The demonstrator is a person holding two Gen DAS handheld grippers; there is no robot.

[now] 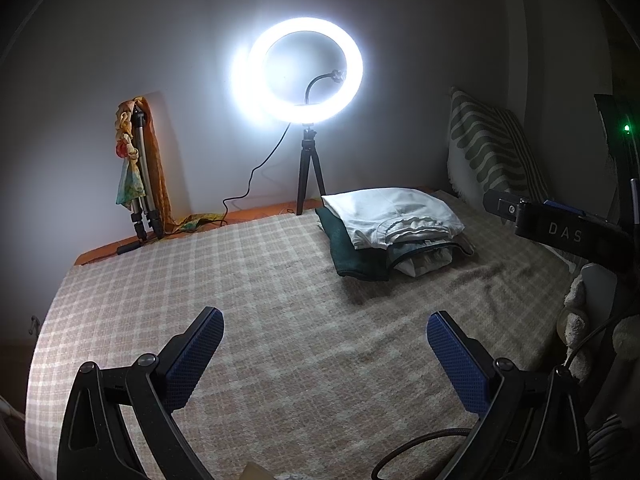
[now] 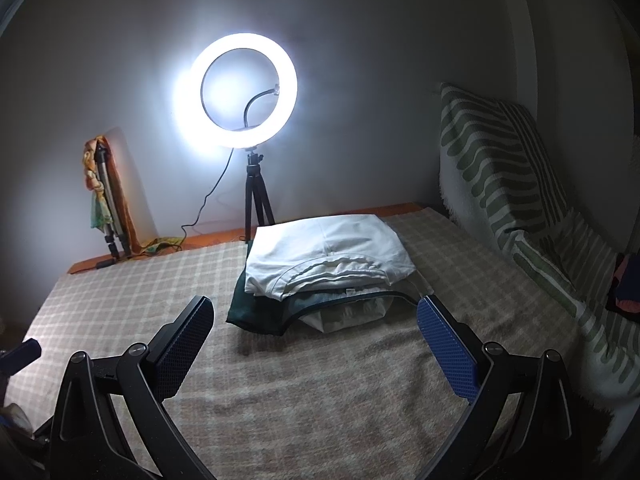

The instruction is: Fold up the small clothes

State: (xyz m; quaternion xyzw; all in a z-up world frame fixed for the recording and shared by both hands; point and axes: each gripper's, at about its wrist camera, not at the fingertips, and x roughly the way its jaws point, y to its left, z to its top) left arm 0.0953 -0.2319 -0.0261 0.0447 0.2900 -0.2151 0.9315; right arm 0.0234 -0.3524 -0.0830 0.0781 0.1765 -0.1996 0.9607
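A stack of folded small clothes (image 1: 390,232) lies on the checked bedspread (image 1: 240,280), far right of centre: a white garment (image 1: 384,212) on top, dark green and pale pieces under it. In the right wrist view the stack (image 2: 324,272) lies just ahead, with the white garment (image 2: 328,252) on top. My left gripper (image 1: 324,324) is open and empty above the bare bedspread. My right gripper (image 2: 316,312) is open and empty, its fingertips on either side of the stack's near edge, apart from it. The right gripper's body (image 1: 552,228) shows at the right of the left wrist view.
A lit ring light on a small tripod (image 1: 306,76) stands at the bed's far edge by the wall, its cable trailing left. A folded tripod draped with a scarf (image 1: 138,172) leans at the far left. A green-striped pillow (image 2: 500,168) lines the right side.
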